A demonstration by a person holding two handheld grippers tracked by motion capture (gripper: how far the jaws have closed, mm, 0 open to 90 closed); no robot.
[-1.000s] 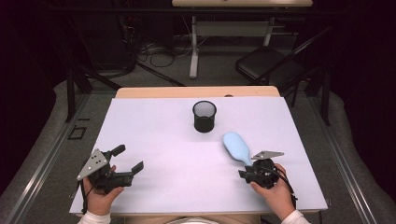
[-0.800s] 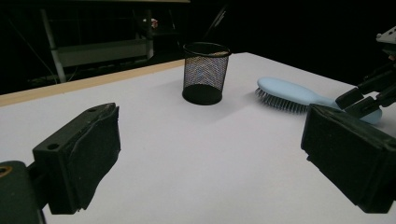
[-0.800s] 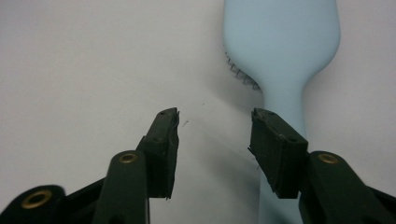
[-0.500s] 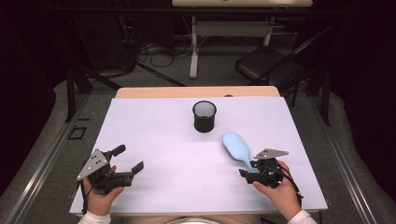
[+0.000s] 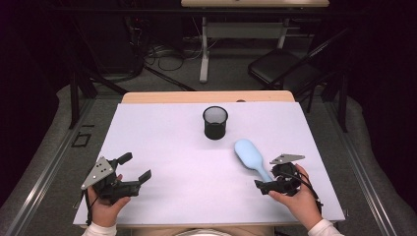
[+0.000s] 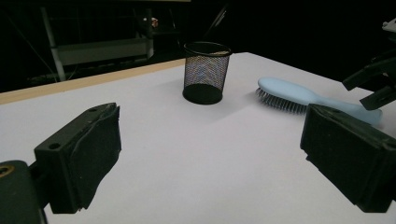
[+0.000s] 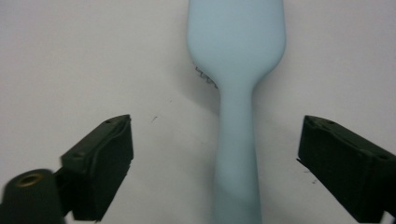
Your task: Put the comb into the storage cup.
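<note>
Hairbrush let go on the table.
Our right gripper (image 7: pixel 215 163) has just been opening, the blue hairbrush (image 7: pixel 236 93) handle lying untouched between its fingers; our left gripper (image 6: pixel 210 154) gapes, holding nothing.

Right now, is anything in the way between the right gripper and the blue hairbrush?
No. The right gripper has just been opening its jaws, and the blue hairbrush lies on the white table with its handle between them, untouched. Nothing else lies between them.
</note>
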